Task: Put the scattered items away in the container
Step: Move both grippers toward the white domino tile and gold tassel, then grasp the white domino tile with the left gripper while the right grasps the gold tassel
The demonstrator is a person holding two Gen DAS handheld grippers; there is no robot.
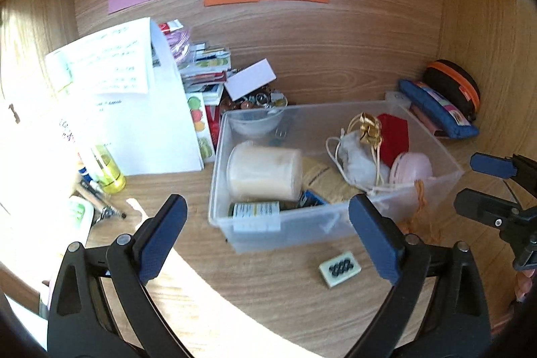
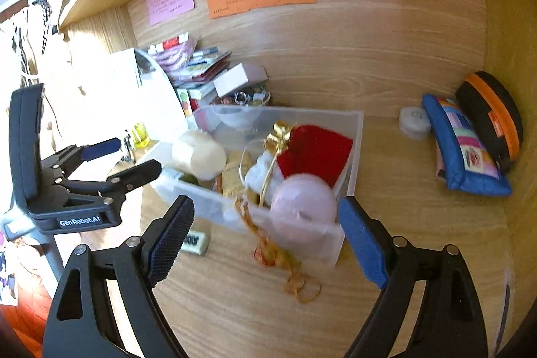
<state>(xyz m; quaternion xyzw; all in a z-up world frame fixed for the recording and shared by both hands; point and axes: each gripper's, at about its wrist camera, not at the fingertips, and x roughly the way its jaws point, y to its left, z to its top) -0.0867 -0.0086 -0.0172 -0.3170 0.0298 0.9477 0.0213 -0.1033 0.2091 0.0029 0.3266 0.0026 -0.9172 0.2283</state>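
The wooden desk surface [image 1: 268, 284], enclosed by a wood-grain back panel, carries the whole work area. At its centre stands the clear plastic rectangular container [image 1: 235, 223], already loaded with a cream cylindrical tub [image 1: 265, 171], a red fabric pouch [image 1: 394, 136], a round pink plastic case [image 1: 411, 168], a white drawstring bag [image 1: 355, 156] and a gold ribbon bow [image 1: 369, 128]. An orange-gold braided cord [image 2: 268, 244] hangs over the container's near wall and trails onto the desk.

Items outside the container: a blue patchwork zip pouch [image 2: 466, 150] and a black round case with an orange zip band [image 2: 493, 116] lie against the right wall, touching each other; a small white round tin [image 2: 414, 121] sits just beside the pouch; a small cream rectangular tile with dark dots [image 1: 339, 268] lies on the desk just in front of the container.

The left gripper [image 1: 268, 240] hovers in front of the container, fingers wide apart and holding nothing. The right gripper [image 2: 265, 244] hovers at the container's near right corner, fingers likewise spread and empty.

Judged step: between picks, with most items stowed. The next move probably calls for lowering one gripper over the tile or the trailing cord, closing on it, and lifting it over the near wall. The tile lies flat and may be awkward to pinch.
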